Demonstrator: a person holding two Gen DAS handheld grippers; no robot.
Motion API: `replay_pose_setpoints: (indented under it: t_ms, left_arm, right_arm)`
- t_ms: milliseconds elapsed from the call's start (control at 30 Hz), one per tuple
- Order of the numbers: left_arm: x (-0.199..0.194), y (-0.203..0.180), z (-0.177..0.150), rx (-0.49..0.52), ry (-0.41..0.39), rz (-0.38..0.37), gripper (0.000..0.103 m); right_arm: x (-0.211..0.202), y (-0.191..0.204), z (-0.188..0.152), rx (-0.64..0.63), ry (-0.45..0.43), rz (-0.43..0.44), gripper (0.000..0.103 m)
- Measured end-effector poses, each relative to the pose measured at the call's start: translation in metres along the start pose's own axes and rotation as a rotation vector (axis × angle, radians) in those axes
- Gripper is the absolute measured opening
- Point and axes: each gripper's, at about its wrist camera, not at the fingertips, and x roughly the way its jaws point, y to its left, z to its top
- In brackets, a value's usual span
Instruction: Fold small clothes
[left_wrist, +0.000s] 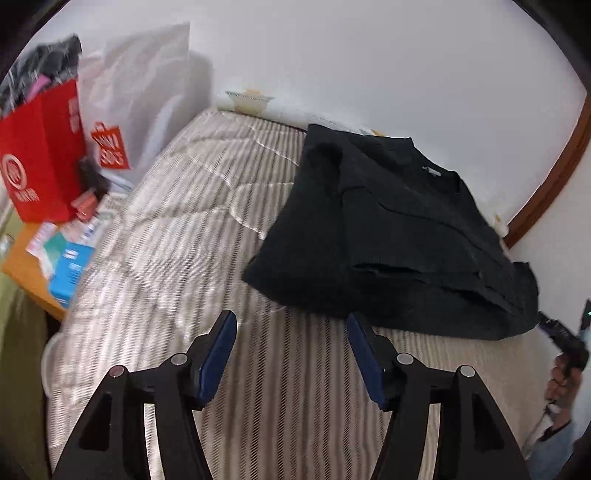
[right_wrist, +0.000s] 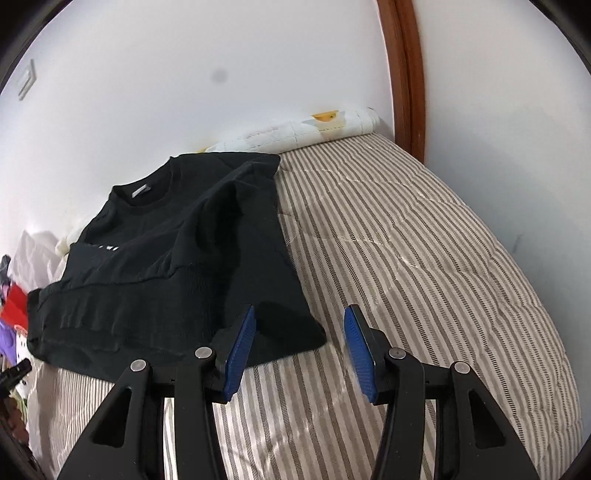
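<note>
Striped mattress (right_wrist: 424, 240) against white wall (right_wrist: 221, 48), brown wooden trim (right_wrist: 408, 74) beside.

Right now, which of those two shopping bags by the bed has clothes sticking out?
The red bag, nearest the camera's left edge; dark clothes bulge from its top. The white bag behind it, with a red logo, shows none.

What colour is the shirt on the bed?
Black. The shirt shows best in the right wrist view.
</note>
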Motion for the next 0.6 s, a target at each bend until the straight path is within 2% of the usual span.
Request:
replay_pose_setpoints:
  t_ms: [233, 333, 367, 400, 433, 500, 533, 600]
  left_arm:
    - [0.032, 0.002, 0.008, -0.102, 0.036, -0.084, 0.058]
    - [0.037, -0.002, 0.011, -0.113, 0.019, -0.083, 0.056]
    - [0.039, -0.004, 0.012, -0.11, 0.021, -0.074, 0.053]
    - [0.04, -0.006, 0.012, -0.109, 0.022, -0.067, 0.046]
    - [0.042, -0.007, 0.011, -0.11, 0.026, -0.063, 0.034]
    - [0.043, -0.01, 0.01, -0.103, 0.04, -0.076, 0.017]
    - [0.042, -0.013, 0.009, -0.09, 0.033, -0.064, 0.014]
    - [0.038, -0.018, 0.008, -0.055, 0.016, -0.037, 0.012]
  right_arm:
    - [0.019, -0.003, 0.008, 0.054, 0.007, 0.019, 0.049]
    - [0.027, -0.003, 0.012, 0.064, 0.02, 0.038, 0.048]
    - [0.031, -0.001, 0.013, 0.057, 0.026, 0.04, 0.043]
    - [0.034, 0.001, 0.014, 0.047, 0.035, 0.048, 0.038]
    - [0.036, 0.002, 0.015, 0.04, 0.044, 0.066, 0.026]
    - [0.034, 0.006, 0.015, 0.035, 0.031, 0.049, 0.012]
    - [0.033, 0.007, 0.014, 0.025, 0.025, 0.041, 0.008]
    - [0.027, 0.009, 0.011, 0.012, 0.011, 0.034, 0.007]
